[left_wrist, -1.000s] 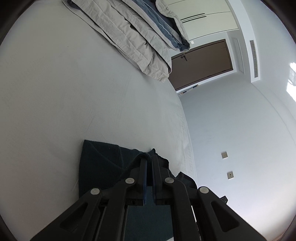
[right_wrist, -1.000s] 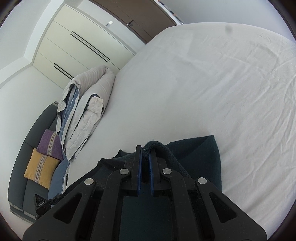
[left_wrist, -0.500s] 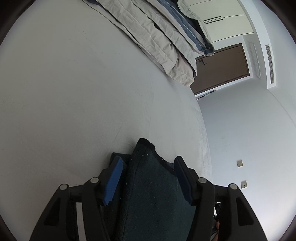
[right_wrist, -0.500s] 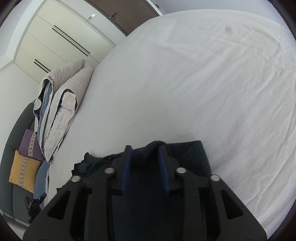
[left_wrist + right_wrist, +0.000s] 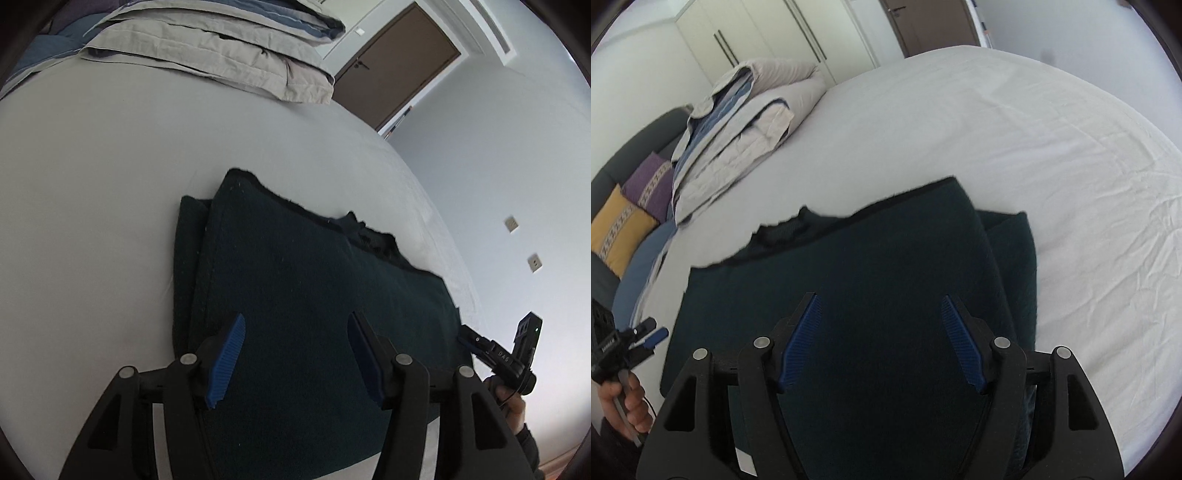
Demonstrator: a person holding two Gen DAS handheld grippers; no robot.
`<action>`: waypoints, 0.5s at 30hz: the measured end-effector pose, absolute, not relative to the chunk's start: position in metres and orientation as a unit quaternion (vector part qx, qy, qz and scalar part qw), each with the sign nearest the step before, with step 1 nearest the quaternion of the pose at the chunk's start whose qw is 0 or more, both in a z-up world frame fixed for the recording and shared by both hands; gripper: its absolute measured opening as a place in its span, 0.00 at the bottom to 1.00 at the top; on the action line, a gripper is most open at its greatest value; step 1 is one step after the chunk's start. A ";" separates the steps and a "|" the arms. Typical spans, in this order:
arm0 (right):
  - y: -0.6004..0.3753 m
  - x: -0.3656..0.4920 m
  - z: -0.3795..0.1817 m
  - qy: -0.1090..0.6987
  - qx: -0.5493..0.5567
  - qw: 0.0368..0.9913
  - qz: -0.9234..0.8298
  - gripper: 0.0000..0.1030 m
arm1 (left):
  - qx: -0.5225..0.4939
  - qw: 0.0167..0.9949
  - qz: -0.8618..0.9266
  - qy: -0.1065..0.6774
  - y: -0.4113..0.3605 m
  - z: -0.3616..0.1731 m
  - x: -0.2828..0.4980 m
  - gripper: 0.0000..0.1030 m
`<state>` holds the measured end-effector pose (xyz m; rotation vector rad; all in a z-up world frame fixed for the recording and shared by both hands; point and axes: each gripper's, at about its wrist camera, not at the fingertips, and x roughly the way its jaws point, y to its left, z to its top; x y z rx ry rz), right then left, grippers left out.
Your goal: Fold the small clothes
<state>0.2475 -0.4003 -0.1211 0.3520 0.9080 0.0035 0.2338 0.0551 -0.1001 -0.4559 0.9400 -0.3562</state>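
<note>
A dark teal garment [image 5: 303, 280] lies folded flat on the white bed sheet [image 5: 92, 206], with a second layer showing along its left edge. My left gripper [image 5: 296, 319] hovers over its near part, blue pads [image 5: 229, 354] wide apart and pressing on nothing. In the right wrist view the same garment [image 5: 886, 251] fills the middle. My right gripper [image 5: 879, 299] is above it, jaws still opening, the cloth below them and not pinched. Each view catches the other gripper at its edge: the right gripper [image 5: 495, 356] and the left gripper [image 5: 635, 341], held by a hand [image 5: 626, 400].
A folded beige and blue duvet [image 5: 746, 122] lies at the bed's far end. Beyond it stands a grey sofa with a yellow cushion [image 5: 617, 229] and a purple cushion [image 5: 650, 184]. A brown door [image 5: 395, 62] and a wall with sockets [image 5: 511, 223] are to the right.
Both grippers were shut on the garment's raised edge; they have since opened, let it go and drawn back. The garment now lies folded flat on the bed.
</note>
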 end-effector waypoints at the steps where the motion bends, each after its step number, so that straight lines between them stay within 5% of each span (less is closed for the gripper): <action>1: -0.403 0.245 -0.128 0.442 0.165 0.882 -0.012 0.62 | -0.206 0.853 -0.158 0.454 0.054 -0.107 0.233 0.58; 4: -0.422 0.220 -0.134 0.424 0.183 0.886 -0.030 0.51 | -0.207 0.855 -0.153 0.451 0.060 -0.117 0.226 0.54; 15: -0.445 0.137 -0.111 0.391 0.203 0.897 -0.042 0.51 | -0.179 0.877 -0.137 0.424 0.058 -0.104 0.181 0.65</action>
